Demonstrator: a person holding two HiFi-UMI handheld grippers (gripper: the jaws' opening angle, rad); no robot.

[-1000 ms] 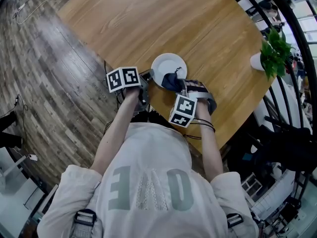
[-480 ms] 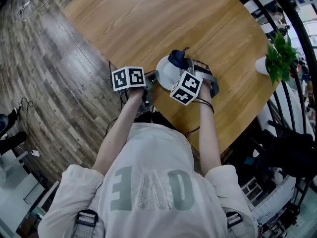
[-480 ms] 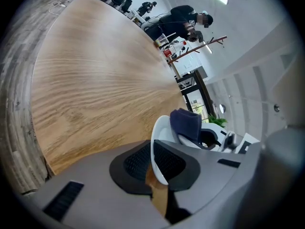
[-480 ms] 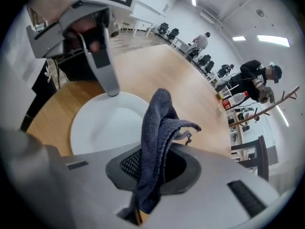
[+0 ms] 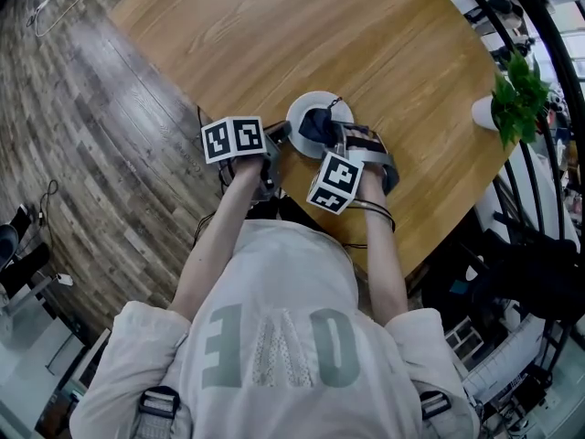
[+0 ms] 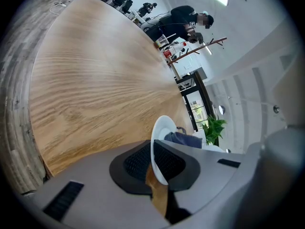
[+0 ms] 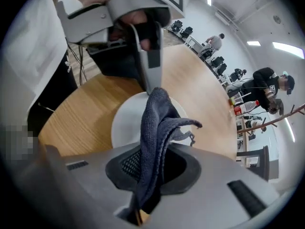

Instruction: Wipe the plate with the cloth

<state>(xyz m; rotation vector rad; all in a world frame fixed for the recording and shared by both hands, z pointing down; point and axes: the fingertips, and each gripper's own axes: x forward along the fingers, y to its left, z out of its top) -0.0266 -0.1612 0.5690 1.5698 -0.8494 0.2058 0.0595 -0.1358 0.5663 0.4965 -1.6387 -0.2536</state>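
- plate sits on table near its edge; left gripper is clamped on its rim, unmoved.
- cloth pinched in right gripper, now mid-plate; a moment ago it was at the far rim.
- Stroke pulled back, so wiping is under way, probably more passes.

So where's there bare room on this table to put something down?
The round wooden table is bare beyond the white plate and across to the potted green plant. Crowded near edge: left gripper, right gripper, dark blue cloth.
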